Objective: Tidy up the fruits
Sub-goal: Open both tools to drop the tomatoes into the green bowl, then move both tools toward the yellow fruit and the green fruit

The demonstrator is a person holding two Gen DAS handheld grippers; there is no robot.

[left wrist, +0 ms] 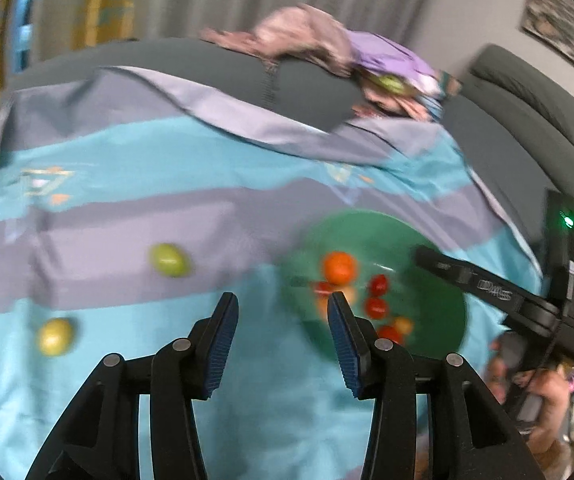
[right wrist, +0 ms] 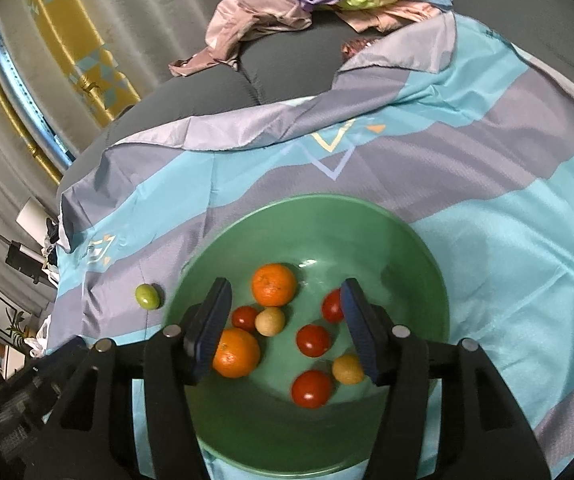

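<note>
A green bowl [right wrist: 403, 240] sits on a blue and grey cloth and holds two oranges [right wrist: 274, 284], several red tomatoes [right wrist: 313, 340] and pale yellow fruits [right wrist: 270, 321]. My right gripper [right wrist: 285, 320] is open and empty, hovering over the bowl. In the left wrist view the bowl [left wrist: 419, 240] is at the right. A green fruit [left wrist: 169, 259] and a yellow-green fruit [left wrist: 55, 336] lie on the cloth to the left. My left gripper [left wrist: 283, 320] is open and empty above the cloth beside the bowl. The green fruit also shows left of the bowl in the right wrist view [right wrist: 147, 296].
The cloth [left wrist: 127, 168] covers a grey sofa [left wrist: 527, 140]. A heap of pink and purple clothes [left wrist: 327, 44] lies on the sofa's back. The right gripper's body [left wrist: 527, 300] and the hand holding it are at the right edge.
</note>
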